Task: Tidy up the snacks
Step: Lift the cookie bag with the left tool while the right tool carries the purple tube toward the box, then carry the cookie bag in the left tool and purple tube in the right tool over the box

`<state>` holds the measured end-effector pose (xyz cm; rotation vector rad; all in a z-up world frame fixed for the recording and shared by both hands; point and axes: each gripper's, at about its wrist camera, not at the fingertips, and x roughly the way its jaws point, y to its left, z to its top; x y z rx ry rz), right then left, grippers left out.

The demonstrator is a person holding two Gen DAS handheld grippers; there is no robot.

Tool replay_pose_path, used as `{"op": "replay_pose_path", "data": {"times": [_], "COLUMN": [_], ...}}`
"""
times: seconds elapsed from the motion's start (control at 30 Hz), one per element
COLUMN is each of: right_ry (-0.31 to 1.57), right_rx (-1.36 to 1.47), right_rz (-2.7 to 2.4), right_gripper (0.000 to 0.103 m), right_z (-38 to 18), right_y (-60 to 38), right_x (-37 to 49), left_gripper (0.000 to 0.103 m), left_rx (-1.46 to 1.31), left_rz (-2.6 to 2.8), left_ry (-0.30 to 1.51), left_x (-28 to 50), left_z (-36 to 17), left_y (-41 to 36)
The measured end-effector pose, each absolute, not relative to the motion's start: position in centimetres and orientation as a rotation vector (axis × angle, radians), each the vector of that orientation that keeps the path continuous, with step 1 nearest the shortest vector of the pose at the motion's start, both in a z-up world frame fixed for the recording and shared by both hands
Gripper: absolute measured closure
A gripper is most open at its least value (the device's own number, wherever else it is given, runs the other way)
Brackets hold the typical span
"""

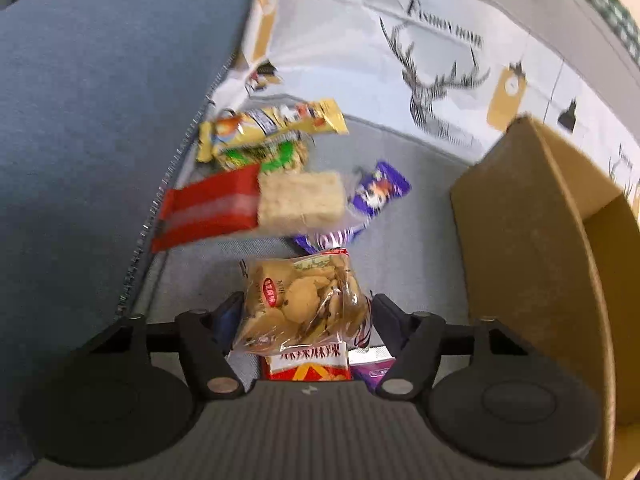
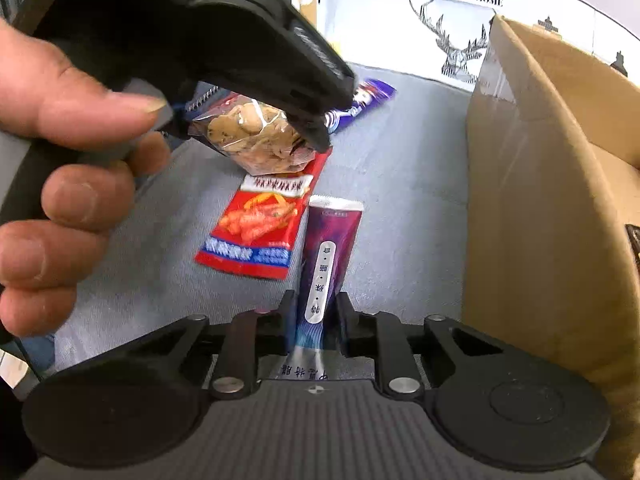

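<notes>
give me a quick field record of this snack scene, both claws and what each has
left claw: around clear cookie bag, grip unclear
right claw: shut on purple stick packet
red snack packet: flat on grey cloth, beside purple stick packet
cardboard box: open, at the right
other snacks: red-wrapped rice bar, yellow bar, further back

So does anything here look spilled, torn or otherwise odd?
Nothing looks spilled or torn. The snacks simply lie loose on the grey cushion beside the cardboard box; the red packet has one end under the clear cookie bag. The right gripper pinches the purple packet.
</notes>
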<state>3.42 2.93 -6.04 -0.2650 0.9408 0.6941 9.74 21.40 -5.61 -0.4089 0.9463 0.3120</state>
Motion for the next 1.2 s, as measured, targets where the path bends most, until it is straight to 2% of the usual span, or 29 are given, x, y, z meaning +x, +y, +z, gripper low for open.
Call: {"op": "replay_pose_path", "data": {"times": [0.37, 0.77, 1.2], "right_ry": [0.835, 0.620, 0.539], "right_rx": [-0.235, -0.157, -0.160], "right_rz": [0.706, 0.761, 0.767], "right_gripper": [0.084, 0.084, 0.084], "right_z": [-3.0, 2.5, 3.0], "right_y": [2.3, -0.6, -2.8], "right_x": [2.8, 1.9, 2.1], "left_gripper": [0.031, 0.031, 0.031], "left_rx": [-0.436, -0.420, -0.402], "left_rz": [0.319, 0.324, 0.301], "left_ry": [0.830, 0.659, 0.629], "left_x": [7.7, 5.4, 5.8], "left_z": [-2.4, 1.5, 2.2], "left_y": [22.2, 21.4, 20.3]}}
